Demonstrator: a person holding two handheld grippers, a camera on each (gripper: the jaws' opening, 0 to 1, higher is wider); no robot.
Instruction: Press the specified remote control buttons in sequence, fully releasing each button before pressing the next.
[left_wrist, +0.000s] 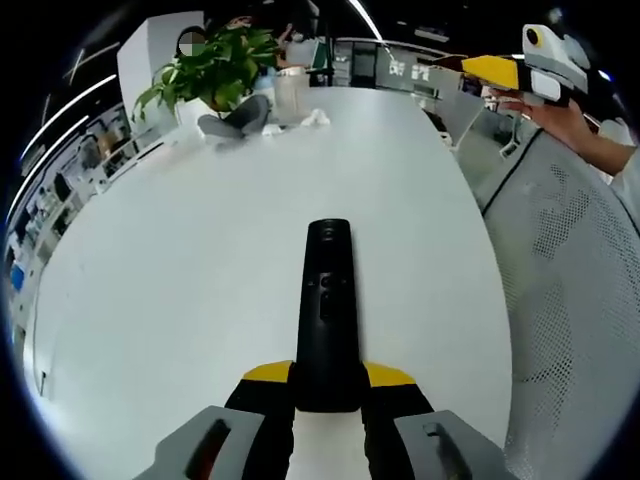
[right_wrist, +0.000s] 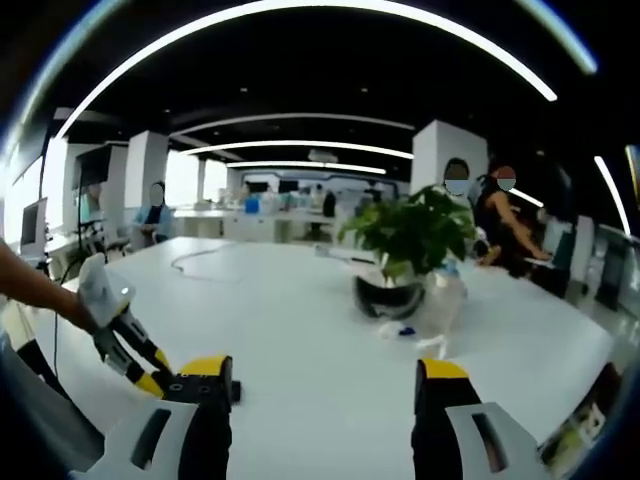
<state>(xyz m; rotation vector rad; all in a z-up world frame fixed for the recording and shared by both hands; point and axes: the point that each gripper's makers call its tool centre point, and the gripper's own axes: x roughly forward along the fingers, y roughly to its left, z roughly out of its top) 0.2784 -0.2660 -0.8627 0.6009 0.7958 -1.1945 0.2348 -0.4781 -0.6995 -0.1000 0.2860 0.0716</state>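
1. In the left gripper view, my left gripper (left_wrist: 328, 392) was closed on the near end of the black remote control (left_wrist: 326, 315). Its yellow-tipped jaws sat against both sides of the body, and the remote ran straight out ahead over the white table (left_wrist: 180, 300), button face up.

2. My right gripper (right_wrist: 324, 385) held nothing. In the right gripper view its jaws stood wide apart with bare table between them. In the left gripper view it appeared at upper right (left_wrist: 520, 75), held well off from the remote and beyond the table's edge.

3. I judged the step in hand to be bringing the right gripper over to make a press, as no jaw tip was near a button yet.

4. To do that well, I reckoned I should keep the left grip steady and level so the remote did not pivot, then come down with one right jaw tip squarely on the wanted button.

5. Each press should end with the tip lifted fully clear before the next. The buttons (left_wrist: 325, 285) were small and close together on the dark face, so I could not tell them apart from here; a slanted approach risked catching two at once.

6. Count: one remote, two grippers, one table.

7. Also one potted plant (right_wrist: 410, 235) at the far side of the table, one clear bottle (right_wrist: 440, 295) just beside it, one cable (right_wrist: 205, 258) lying on the table, and one mesh-backed chair (left_wrist: 570, 270) at the table's edge.

8. Several people stood or sat in the background.
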